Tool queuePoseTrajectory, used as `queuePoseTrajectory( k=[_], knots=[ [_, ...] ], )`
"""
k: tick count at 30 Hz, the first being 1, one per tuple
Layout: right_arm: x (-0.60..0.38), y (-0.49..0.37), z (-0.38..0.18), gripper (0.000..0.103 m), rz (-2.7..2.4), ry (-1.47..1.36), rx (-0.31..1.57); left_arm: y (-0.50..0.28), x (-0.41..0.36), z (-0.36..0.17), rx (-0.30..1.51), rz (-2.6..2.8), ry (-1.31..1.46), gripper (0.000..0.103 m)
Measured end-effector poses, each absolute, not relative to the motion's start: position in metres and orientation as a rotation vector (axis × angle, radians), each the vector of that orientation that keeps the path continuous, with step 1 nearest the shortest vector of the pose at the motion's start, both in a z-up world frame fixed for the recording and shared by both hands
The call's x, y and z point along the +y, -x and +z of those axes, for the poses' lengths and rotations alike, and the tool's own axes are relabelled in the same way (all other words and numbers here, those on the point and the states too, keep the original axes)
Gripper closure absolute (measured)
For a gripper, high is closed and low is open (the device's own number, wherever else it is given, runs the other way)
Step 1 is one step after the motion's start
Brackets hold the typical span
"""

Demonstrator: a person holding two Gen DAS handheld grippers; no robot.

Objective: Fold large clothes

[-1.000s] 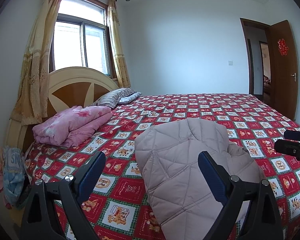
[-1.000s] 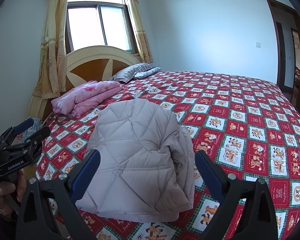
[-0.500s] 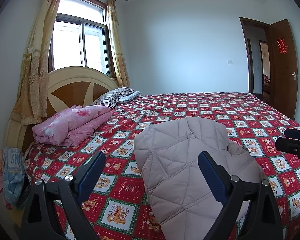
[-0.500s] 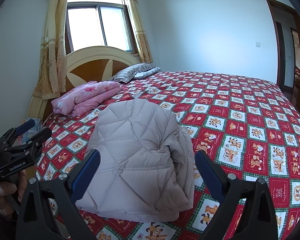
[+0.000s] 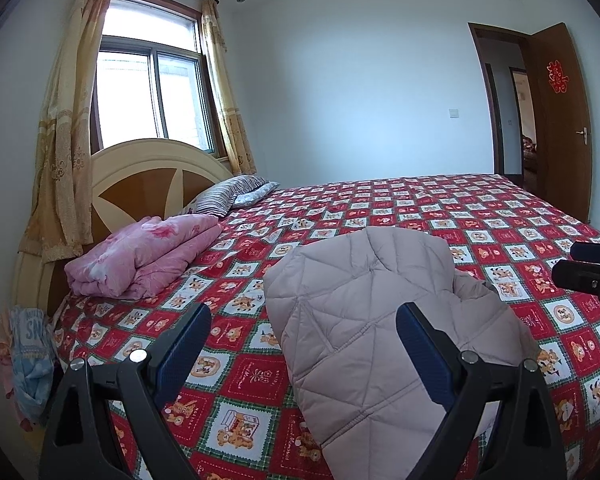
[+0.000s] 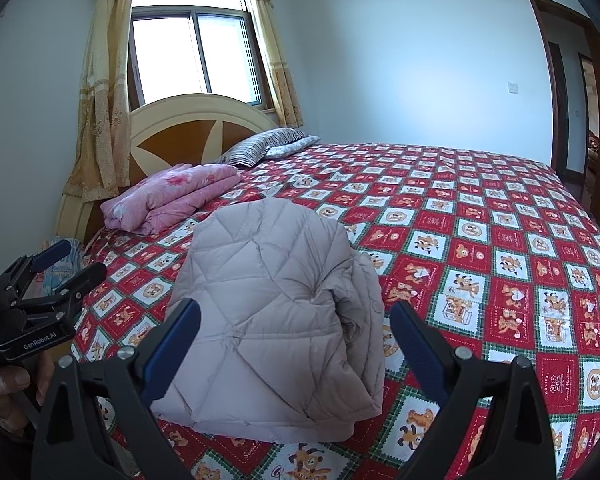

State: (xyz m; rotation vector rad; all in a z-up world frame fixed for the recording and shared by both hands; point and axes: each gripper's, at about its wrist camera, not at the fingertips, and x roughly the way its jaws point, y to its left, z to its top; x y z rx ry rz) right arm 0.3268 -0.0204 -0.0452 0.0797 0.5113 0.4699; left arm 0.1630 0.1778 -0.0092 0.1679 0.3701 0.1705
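Fingers spread, empty; folded quilted jacket

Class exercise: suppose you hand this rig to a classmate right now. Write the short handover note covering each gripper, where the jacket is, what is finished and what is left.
Left gripper: open, empty, held above the near edge of the bed.
Right gripper: open, empty, also clear of the cloth.
The quilted jacket lies folded into a compact bundle on the red patterned bedspread, near the front edge. A folded pink blanket sits by the headboard, apart from it.
Done: the jacket appears folded and released.
Left: probably only tidying the loose bunched edge on the bundle's right side, if a neater fold is wanted.
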Motion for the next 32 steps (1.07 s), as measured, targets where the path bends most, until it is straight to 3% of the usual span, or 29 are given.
queuePoseTrajectory(
  k=[32],
  knots=[
    [-0.0156,-0.3249,-0.0428,0.005,0.484,-0.064,0.507,-0.1566,0.1758,-0.0057,0.305,0.138,-0.154,0.004]
  ],
)
